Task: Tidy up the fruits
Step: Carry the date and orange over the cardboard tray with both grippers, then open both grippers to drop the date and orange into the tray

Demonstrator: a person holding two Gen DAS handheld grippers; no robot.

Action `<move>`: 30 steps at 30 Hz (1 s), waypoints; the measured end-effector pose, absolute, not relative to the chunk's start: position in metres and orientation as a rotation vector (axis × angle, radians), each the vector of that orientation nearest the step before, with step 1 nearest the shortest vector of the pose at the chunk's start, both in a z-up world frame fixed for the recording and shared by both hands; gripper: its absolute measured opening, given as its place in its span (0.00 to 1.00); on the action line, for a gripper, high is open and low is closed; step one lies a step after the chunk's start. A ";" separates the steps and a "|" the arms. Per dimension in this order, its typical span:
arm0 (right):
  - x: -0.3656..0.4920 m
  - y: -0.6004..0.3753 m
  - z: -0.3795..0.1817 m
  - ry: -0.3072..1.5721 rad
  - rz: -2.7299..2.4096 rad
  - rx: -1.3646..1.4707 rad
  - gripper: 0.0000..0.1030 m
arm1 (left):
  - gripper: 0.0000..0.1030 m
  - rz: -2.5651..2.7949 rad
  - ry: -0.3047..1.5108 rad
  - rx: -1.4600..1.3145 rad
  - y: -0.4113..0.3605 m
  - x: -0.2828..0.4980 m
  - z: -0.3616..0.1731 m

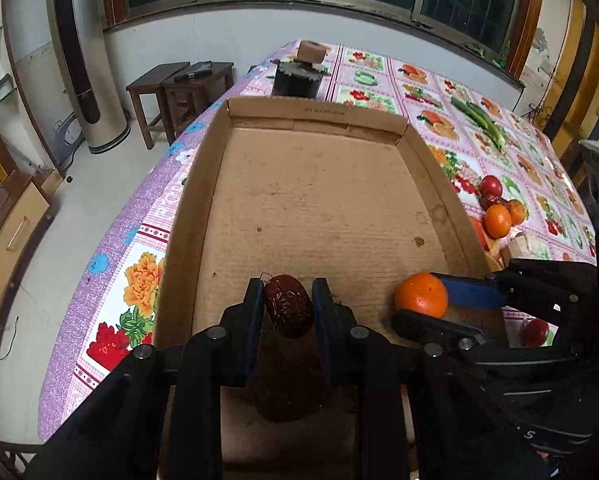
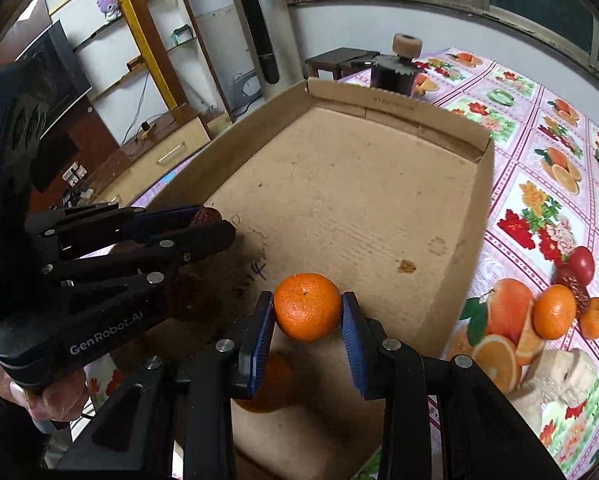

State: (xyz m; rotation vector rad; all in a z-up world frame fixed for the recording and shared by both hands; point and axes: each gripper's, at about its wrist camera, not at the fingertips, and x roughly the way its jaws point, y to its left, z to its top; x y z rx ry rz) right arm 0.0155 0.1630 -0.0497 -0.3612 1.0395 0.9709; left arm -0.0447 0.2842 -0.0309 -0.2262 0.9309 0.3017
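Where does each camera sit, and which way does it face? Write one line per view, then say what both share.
Left wrist: on the left gripper, looking down into the cardboard tray; its jaws hold a red date.
Right wrist: on the right gripper, facing down over the tray; its jaws hold an orange; a hand shows.
Shared: tray, both fruits, each other's gripper, the floral tablecloth.

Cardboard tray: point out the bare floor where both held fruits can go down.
The cardboard tray floor is bare from the far wall to both grippers. The left gripper is shut on the red date, the right gripper on the orange. It is crowded outside the right wall: loose fruits lie on the tablecloth.
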 end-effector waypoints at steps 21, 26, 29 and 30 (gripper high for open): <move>0.008 0.152 -0.030 0.997 0.974 -0.355 0.43 | 0.22 0.312 0.931 -0.245 0.280 -0.054 -0.025; -0.001 0.136 -0.013 0.969 0.969 -0.331 0.43 | 0.22 0.307 0.918 -0.242 0.273 -0.058 -0.018; -0.004 0.121 -0.005 0.956 0.960 -0.312 0.43 | 0.22 0.301 0.909 -0.239 0.269 -0.061 -0.013; -0.005 0.116 -0.003 0.953 0.954 -0.305 0.43 | 0.22 0.300 0.906 -0.237 0.267 -0.062 -0.011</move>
